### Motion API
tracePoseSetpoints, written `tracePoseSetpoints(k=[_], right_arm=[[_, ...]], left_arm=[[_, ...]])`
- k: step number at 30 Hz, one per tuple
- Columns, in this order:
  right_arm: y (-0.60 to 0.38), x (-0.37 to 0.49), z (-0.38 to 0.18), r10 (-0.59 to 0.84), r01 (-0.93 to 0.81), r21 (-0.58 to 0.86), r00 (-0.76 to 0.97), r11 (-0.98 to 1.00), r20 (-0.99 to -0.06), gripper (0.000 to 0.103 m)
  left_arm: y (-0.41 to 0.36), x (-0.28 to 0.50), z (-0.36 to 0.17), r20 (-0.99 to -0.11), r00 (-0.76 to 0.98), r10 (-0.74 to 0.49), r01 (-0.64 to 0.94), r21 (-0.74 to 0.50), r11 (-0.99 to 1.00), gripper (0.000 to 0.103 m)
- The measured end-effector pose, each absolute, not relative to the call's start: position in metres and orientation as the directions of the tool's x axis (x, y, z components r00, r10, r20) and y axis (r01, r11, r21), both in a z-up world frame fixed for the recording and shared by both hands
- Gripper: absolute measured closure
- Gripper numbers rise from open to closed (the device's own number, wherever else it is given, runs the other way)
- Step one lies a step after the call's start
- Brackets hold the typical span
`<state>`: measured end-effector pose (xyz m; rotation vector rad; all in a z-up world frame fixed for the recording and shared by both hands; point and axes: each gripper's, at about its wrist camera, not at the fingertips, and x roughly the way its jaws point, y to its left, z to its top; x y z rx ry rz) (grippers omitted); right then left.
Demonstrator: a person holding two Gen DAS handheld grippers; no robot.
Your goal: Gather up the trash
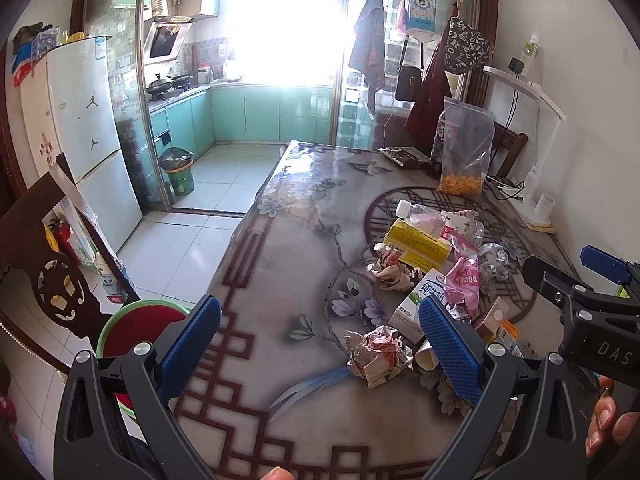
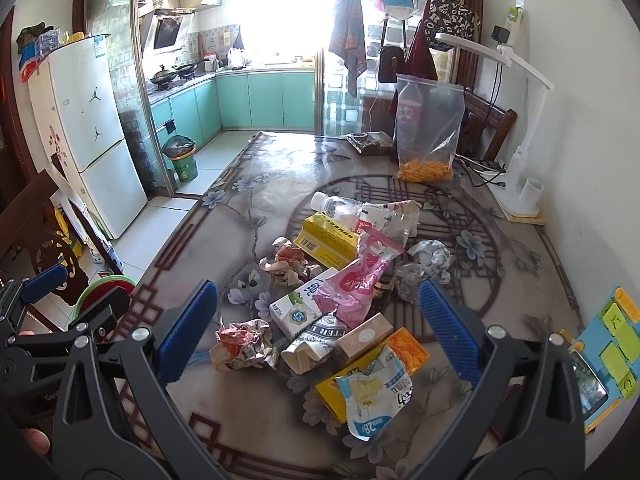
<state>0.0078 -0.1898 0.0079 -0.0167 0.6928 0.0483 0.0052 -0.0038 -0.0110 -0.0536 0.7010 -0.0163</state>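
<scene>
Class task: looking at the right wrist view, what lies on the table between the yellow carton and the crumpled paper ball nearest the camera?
In the right wrist view, a white milk carton and smaller crumpled wrappers lie between the yellow carton and the crumpled paper ball.

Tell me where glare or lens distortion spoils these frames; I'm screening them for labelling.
Left wrist view: the kitchen window is blown out white and glare washes the patterned tabletop. Right wrist view: same window overexposed, trash sharp. Both: fisheye bends edges, corners dark.
</scene>
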Motion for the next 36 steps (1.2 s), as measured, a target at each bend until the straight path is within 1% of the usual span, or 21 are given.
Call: tracePoseSetpoints(k=[36], right_arm=[[-0.205,0.005,0.012,0.011,-0.001,0.016,0.772,1.0,-0.636,0.003]], left_arm=[[0.001,0.004,-0.01,-0.64,0.768,-0.012,-0.02,-0.043,0.999,0.008]])
